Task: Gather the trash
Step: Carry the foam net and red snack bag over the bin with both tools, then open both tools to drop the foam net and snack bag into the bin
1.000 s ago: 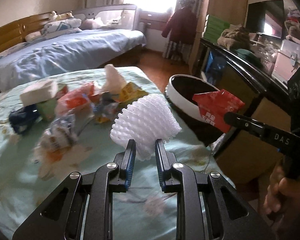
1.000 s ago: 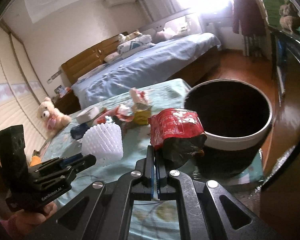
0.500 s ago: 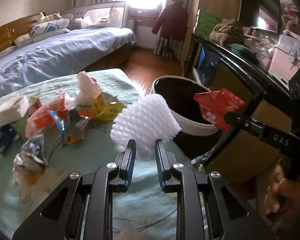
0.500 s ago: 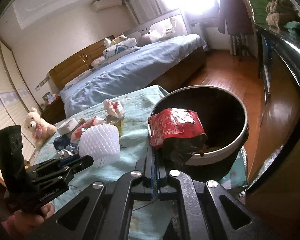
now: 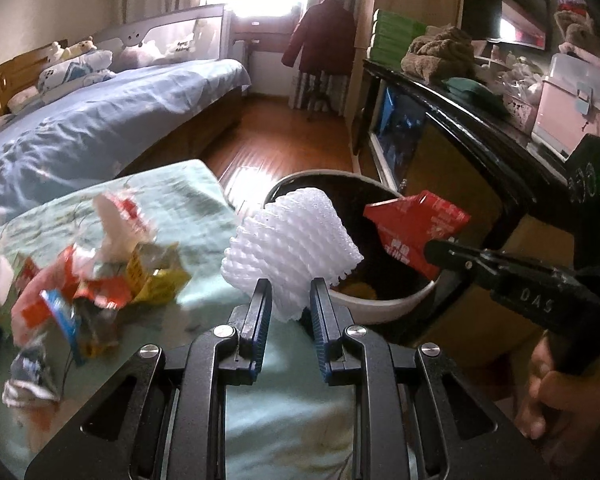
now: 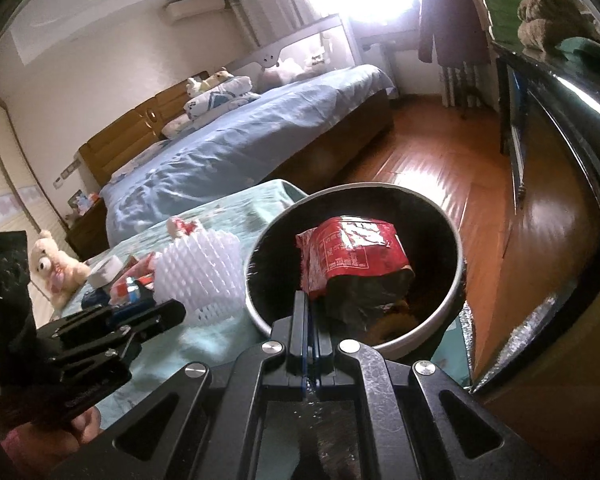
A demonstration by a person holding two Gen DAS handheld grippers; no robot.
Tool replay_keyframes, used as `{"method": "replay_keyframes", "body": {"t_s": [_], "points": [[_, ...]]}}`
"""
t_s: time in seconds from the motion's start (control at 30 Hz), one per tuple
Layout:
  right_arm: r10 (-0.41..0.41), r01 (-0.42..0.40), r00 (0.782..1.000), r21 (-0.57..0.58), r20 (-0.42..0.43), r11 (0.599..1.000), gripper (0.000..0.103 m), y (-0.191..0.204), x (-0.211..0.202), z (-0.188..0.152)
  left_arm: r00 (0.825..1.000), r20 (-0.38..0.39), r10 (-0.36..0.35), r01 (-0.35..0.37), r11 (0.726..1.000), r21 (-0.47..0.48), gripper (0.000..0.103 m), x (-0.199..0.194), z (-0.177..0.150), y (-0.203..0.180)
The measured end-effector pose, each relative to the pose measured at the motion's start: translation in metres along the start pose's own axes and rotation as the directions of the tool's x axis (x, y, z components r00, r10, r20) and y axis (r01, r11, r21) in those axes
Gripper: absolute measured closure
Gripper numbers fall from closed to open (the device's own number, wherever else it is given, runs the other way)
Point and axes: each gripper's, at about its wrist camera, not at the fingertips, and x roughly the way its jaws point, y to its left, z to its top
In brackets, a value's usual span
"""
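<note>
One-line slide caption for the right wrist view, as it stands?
Right gripper pinches a red snack wrapper over the open trash bin, white foam fruit net alongside.

My left gripper [image 5: 288, 300] pinches a white foam fruit net [image 5: 290, 252] at the near rim of the round trash bin [image 5: 380, 306]. My right gripper [image 5: 436, 250] clamps a red snack wrapper [image 5: 414, 228] above the bin's dark opening. Left of the bin, crumpled wrappers [image 5: 100, 276] litter the mint-green cloth [image 5: 196, 200].
</note>
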Motion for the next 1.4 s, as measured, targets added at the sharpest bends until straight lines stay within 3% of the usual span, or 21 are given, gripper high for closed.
{"method": "replay_keyframes", "body": {"t_s": [0.63,0.77,0.87,0.93,1.0,1.03,1.13,1.2,1.4], "points": [[-0.026,0.027,0.999,0.032,-0.037,0.999,0.100,-0.025,0.031,0.021,0.999,-0.042,-0.034,0.034,0.999,0.005,0.082,0.044,0.024,-0.012],[-0.022,0.025,0.998,0.046,-0.055,0.999,0.096,-0.031,0.038,0.023,0.998,-0.049,-0.030,0.030,1.000,-0.005,0.073,0.047,0.026,-0.011],[-0.025,0.029,0.997,0.065,-0.068,0.997,0.095,-0.035,0.040,0.023,0.998,-0.052,-0.027,0.026,0.999,-0.021,0.060,0.044,0.023,-0.007],[-0.025,0.031,0.997,0.078,-0.070,0.997,0.088,-0.038,0.039,0.023,0.999,-0.043,-0.017,0.016,1.000,-0.026,0.052,0.040,0.020,-0.003],[-0.017,0.023,0.998,0.092,-0.065,0.996,0.057,-0.038,0.038,0.020,0.999,-0.041,-0.016,0.014,0.999,-0.038,0.048,0.036,0.017,0.000],[-0.015,0.021,0.998,0.095,-0.061,0.995,0.052,-0.038,0.036,0.019,0.999,-0.038,-0.016,0.014,0.999,-0.046,0.046,0.033,0.015,0.002],[-0.010,0.015,0.998,0.089,-0.059,0.996,0.051,-0.032,0.033,0.017,0.999,-0.032,-0.006,0.003,0.997,-0.073,0.036,0.025,0.008,0.009],[-0.004,0.009,0.999,0.088,-0.053,0.996,0.042,-0.027,0.031,0.016,1.000,-0.026,-0.002,-0.001,0.996,-0.092,0.035,0.019,0.002,0.015],[0.009,-0.007,0.999,0.070,-0.034,0.998,0.034,-0.009,0.021,0.007,0.999,-0.007,0.049,-0.049,0.990,-0.132,0.035,-0.004,-0.019,0.033]]}}
